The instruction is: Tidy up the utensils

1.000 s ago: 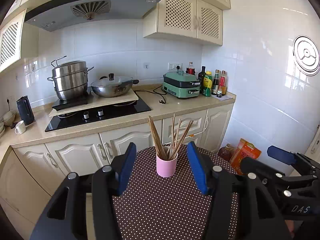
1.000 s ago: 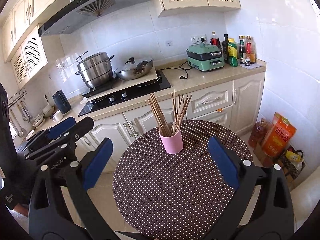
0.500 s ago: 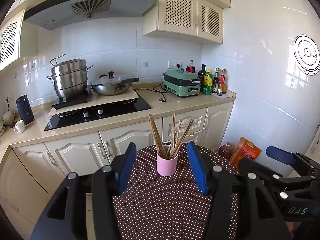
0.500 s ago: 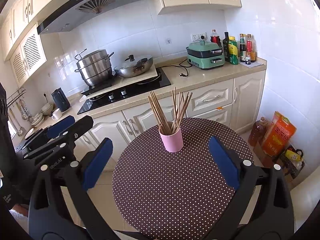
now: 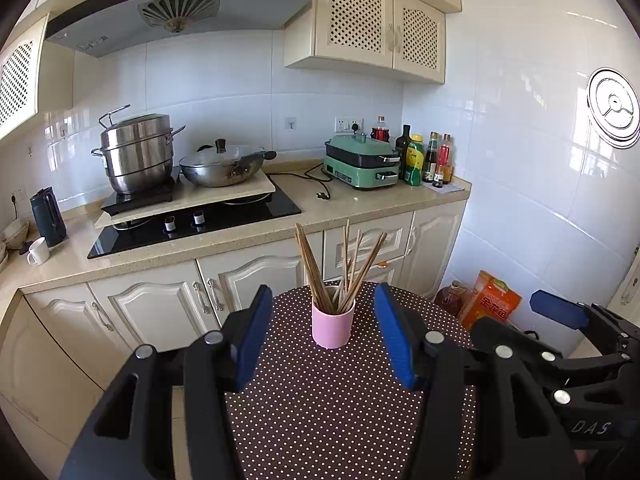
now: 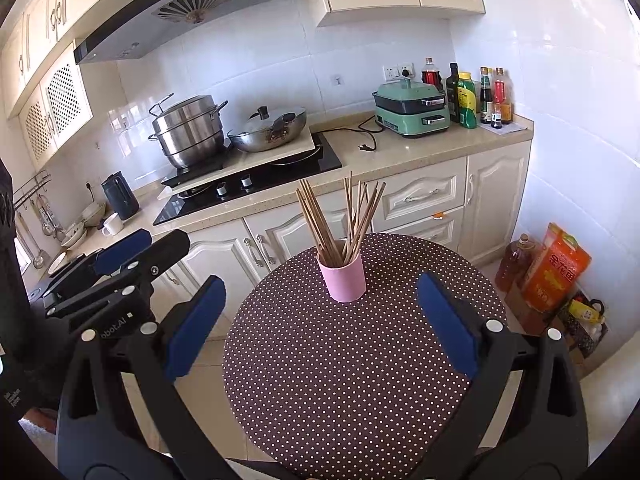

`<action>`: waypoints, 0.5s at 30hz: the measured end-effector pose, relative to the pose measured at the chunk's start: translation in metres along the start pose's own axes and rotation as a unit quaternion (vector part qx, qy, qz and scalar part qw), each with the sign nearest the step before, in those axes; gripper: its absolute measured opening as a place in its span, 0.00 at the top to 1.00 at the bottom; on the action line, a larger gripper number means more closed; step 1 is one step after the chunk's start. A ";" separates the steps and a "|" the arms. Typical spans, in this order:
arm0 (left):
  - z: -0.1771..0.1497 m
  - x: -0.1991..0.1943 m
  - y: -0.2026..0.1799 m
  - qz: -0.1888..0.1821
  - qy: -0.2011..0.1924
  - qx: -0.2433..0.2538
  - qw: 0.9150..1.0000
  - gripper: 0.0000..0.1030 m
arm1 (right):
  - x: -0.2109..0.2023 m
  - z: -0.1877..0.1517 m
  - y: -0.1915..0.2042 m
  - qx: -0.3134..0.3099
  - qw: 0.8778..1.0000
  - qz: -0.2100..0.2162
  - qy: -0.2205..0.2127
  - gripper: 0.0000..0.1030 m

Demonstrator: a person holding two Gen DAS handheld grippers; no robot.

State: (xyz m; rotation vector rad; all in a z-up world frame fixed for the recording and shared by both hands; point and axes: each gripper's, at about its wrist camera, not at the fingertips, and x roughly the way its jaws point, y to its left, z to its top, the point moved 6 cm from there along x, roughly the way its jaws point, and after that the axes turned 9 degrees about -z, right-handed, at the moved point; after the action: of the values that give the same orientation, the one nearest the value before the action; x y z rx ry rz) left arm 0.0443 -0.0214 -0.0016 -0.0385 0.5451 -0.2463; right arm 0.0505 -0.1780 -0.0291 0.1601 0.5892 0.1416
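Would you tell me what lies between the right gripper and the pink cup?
Only bare dotted tablecloth lies between the right gripper and the pink cup, as the right wrist view shows.

This is a home kitchen. Cream panelled cabinets (image 5: pixel 248 280) run under a beige stone counter (image 5: pixel 360 200), with lattice-door wall cupboards (image 5: pixel 372 20) above white glossy wall tiles (image 5: pixel 224 80). A black glass hob (image 6: pixel 256 184) carries a stacked steel steamer pot (image 6: pixel 188 132) and a lidded steel wok (image 6: pixel 272 128) beneath a grey extractor hood (image 5: pixel 180 4). A green electric cooker (image 6: pixel 412 108), sauce bottles (image 6: pixel 480 96) and a dark kettle (image 6: pixel 120 196) stand on the counter.
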 end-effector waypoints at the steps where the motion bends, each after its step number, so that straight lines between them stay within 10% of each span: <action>1: 0.000 0.000 0.000 0.000 0.000 0.000 1.000 0.48 | 0.000 0.000 -0.001 0.000 1.000 0.001 0.001 0.08; 15: -0.001 -0.001 0.000 -0.002 -0.001 0.002 1.000 0.48 | -0.002 -0.002 -0.004 -0.001 1.000 -0.003 0.000 0.08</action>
State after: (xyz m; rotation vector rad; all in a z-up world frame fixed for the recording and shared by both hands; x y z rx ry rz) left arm 0.0426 -0.0213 -0.0016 -0.0364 0.5421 -0.2505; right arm 0.0486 -0.1820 -0.0302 0.1560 0.5887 0.1369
